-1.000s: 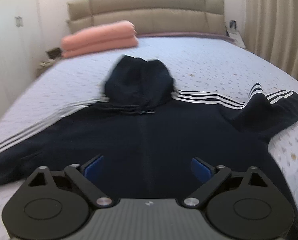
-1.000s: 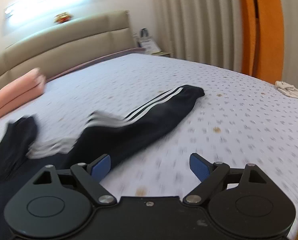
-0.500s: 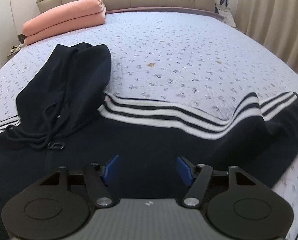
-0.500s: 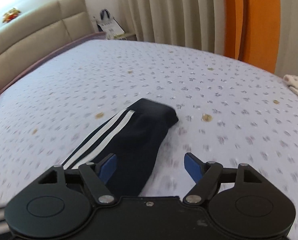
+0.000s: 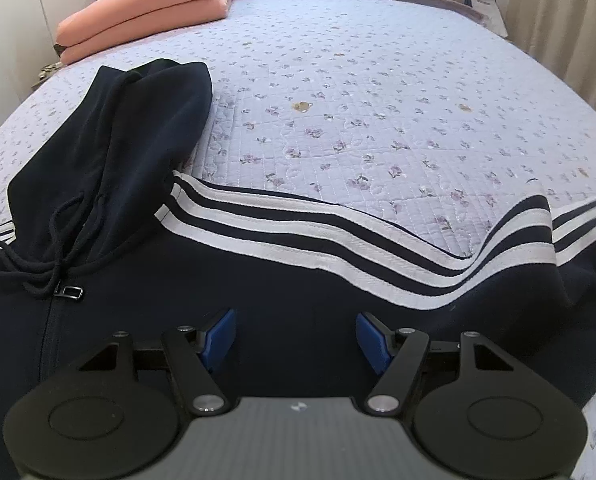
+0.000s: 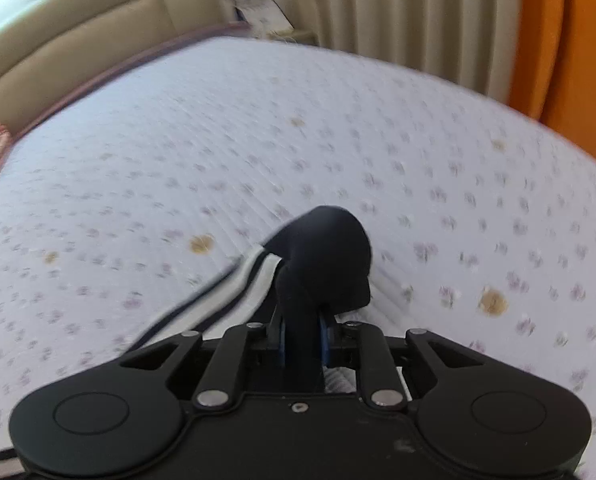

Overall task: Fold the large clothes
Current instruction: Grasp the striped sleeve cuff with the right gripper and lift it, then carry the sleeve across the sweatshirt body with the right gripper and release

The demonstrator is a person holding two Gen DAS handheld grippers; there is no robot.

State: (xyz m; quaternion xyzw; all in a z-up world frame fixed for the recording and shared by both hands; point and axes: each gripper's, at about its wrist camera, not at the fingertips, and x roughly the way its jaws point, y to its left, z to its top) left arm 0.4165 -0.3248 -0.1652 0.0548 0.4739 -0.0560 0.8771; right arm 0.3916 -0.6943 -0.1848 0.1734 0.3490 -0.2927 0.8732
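Observation:
A dark navy hooded jacket (image 5: 282, 292) with white sleeve stripes lies spread on the bed. Its hood (image 5: 114, 152) lies at the left with the drawstrings and zip pull below it. My left gripper (image 5: 296, 336) is open, low over the jacket's right chest, with nothing between its blue pads. My right gripper (image 6: 303, 338) is shut on the cuff of the striped sleeve (image 6: 322, 256), which bunches up in front of the jaws. The striped sleeve (image 5: 378, 248) runs to the right in the left wrist view.
The floral quilted bedspread (image 5: 378, 120) covers the bed. A folded pink blanket (image 5: 146, 12) lies by the headboard (image 6: 78, 52). Curtains (image 6: 398, 12) and an orange panel (image 6: 570, 40) stand past the right side. A bag (image 6: 258, 8) sits on the nightstand.
My right gripper moved onto the sleeve cuff and closed on it. My left gripper came down closer over the jacket's chest and stays open.

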